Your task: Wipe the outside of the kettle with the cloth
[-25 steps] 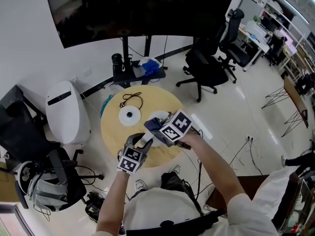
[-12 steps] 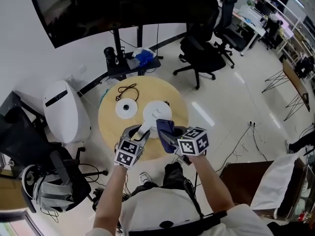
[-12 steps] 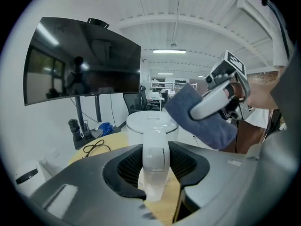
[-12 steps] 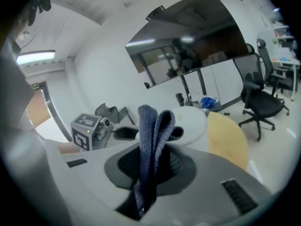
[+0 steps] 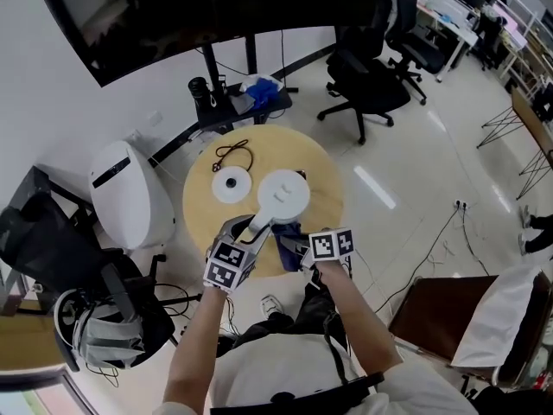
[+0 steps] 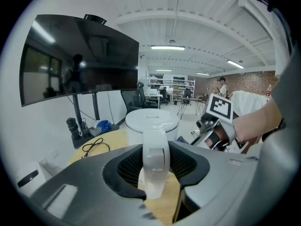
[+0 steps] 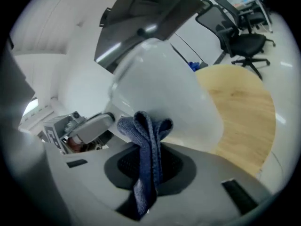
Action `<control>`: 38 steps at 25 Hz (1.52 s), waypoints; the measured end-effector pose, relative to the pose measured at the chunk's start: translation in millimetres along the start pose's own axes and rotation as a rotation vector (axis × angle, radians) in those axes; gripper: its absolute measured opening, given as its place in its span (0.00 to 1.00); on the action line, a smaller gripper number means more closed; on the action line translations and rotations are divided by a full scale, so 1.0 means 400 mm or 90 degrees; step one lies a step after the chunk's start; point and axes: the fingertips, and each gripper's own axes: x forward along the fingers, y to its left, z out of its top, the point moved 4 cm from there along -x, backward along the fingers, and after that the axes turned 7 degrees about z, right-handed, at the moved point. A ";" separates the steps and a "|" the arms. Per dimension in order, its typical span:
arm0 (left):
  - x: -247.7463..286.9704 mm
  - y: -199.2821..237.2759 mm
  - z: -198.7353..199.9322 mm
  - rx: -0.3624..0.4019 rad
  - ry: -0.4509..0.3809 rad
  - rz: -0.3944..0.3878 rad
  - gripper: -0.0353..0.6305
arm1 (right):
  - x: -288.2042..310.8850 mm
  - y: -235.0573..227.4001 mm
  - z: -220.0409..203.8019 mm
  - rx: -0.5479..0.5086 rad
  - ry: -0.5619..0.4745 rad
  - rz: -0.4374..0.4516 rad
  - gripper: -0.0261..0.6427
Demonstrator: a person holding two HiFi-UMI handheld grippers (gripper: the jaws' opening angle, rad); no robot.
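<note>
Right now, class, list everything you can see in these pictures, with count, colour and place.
kettle: one, white, at the table's near side
kettle base: one, white, on the table left of the kettle
cable: one, black, on the table behind the base
cloth: one, blue, beside the kettle
table: one, light wood, round
screen: one, dark, on a stand behind the table
office chairs: two, black, floor at far right
white appliance: one, white, floor left of the table
left gripper: one, grey, shut on the kettle's handle
right gripper: one, grey, shut on the cloth
</note>
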 end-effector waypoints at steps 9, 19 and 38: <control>-0.005 0.006 0.001 0.001 0.008 -0.008 0.30 | 0.106 -0.223 -0.133 0.168 0.055 -0.079 0.13; 0.002 0.016 0.006 0.019 0.011 -0.026 0.30 | 0.020 -0.133 -0.066 -0.025 0.047 -0.134 0.13; 0.007 0.026 0.007 0.055 0.029 -0.096 0.30 | -0.066 -0.083 0.000 -0.208 0.173 -0.182 0.13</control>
